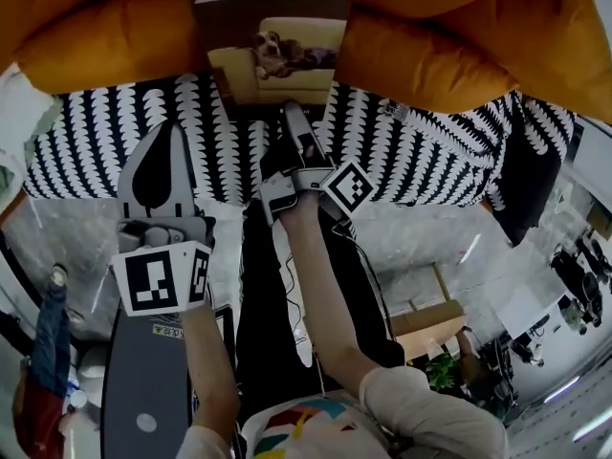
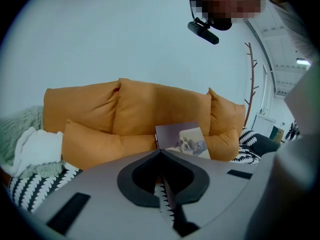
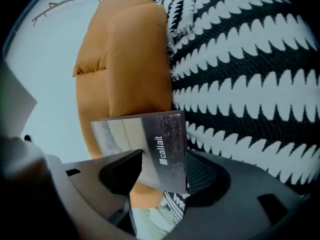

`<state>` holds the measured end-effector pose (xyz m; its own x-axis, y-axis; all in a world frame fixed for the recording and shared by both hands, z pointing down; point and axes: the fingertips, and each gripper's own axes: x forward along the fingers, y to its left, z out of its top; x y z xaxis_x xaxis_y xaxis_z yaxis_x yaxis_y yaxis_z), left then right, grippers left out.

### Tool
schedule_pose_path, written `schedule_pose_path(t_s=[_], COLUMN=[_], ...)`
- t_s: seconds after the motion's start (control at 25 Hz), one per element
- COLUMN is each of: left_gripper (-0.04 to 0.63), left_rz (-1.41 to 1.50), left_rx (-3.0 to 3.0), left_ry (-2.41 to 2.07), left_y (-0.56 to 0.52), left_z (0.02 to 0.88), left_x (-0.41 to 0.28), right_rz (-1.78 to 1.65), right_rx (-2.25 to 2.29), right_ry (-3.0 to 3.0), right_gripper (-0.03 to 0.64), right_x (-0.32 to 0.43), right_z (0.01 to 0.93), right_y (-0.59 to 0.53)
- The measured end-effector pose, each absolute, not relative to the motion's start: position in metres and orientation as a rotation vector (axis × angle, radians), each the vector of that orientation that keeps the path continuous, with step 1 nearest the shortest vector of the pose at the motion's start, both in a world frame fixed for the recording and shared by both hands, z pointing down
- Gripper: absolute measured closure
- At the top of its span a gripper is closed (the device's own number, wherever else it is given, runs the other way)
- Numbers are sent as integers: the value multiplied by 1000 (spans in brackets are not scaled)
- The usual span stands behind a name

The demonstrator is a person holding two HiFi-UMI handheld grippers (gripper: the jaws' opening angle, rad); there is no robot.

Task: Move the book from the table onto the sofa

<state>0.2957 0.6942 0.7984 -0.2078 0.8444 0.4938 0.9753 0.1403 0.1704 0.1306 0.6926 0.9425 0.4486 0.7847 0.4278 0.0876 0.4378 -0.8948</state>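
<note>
- The left gripper (image 1: pixel 170 130) is nearest, held over the front of the sofa (image 1: pixel 430 161). Its jaws are clenched tip to tip with nothing between them.
- The right gripper (image 1: pixel 292 113) is further in, over the black-and-white seat cover (image 1: pixel 96 142). It points at the foot of the book (image 1: pixel 277 51).
- Its jaws stand apart and slack. The book's lower edge sits between them.
- The book is on the sofa, bottom edge down on the seat. It is tipped back against the orange cushions (image 1: pixel 421 60).
- The cover with the dog picture faces out from the backrest. In the left gripper view the spine is on the left and runs up the backrest.
- The book is foreshortened in every view, so its longer side may be either the height or the width.
</note>
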Motion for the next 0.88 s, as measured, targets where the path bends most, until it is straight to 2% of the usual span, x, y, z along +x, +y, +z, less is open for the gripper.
schedule_pose_path(t_s=[0.24, 0.4, 0.44, 0.72, 0.88], left_gripper=[589, 589, 589, 589, 589], left_rz=[-686, -715, -715, -702, -689], left_rx=[-1764, -1767, -1767, -1768, -1783], left_ry=[-2128, -2142, -2146, -2174, -2189], left_y=[686, 688, 688, 686, 686], left_z=[800, 798, 797, 787, 775], left_x=[297, 296, 295, 286, 284], right_rz=[485, 486, 490, 503, 483], right_rx=[-953, -838, -821, -822, -979], right_ry=[-1096, -1165, -1175, -1193, -1203], right_gripper=[334, 219, 210, 201, 201], right_x=[120, 115, 114, 103, 101], right_z=[962, 976, 977, 960, 933], right_y=[669, 653, 650, 647, 660])
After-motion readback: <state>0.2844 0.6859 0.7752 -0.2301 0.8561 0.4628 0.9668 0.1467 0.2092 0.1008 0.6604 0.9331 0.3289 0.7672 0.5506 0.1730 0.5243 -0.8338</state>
